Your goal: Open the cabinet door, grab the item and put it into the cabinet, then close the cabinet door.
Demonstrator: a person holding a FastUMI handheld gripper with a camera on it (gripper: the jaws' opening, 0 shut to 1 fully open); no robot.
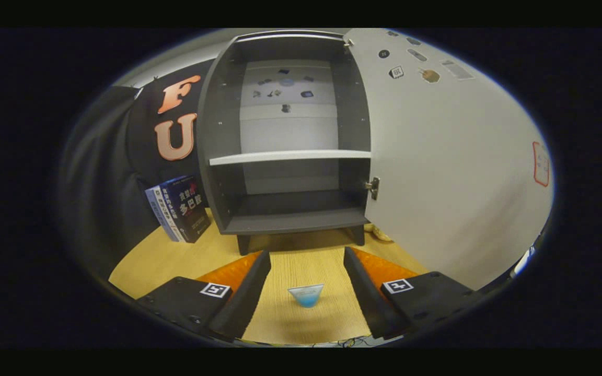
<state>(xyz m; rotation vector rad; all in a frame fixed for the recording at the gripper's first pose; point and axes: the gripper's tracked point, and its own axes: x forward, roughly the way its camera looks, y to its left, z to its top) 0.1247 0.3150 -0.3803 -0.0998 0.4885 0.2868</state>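
A dark grey cabinet (285, 146) stands on the wooden table, straight ahead of the fingers. Its white door (452, 167) is swung wide open to the right. Inside, a white shelf (290, 156) splits it into an upper and a lower compartment, and both look bare. A small blue, cone-shaped item (306, 295) sits on a woven mat between the two fingers, low and close to the camera. My gripper (307, 256) is open, its fingers wide apart and touching nothing.
Two or three dark books (181, 209) lean against the cabinet's left side. A pale woven mat (301, 313) lies on the table (149, 261) under the fingers. Black cloth hangs behind and to the left. The open door blocks the right side.
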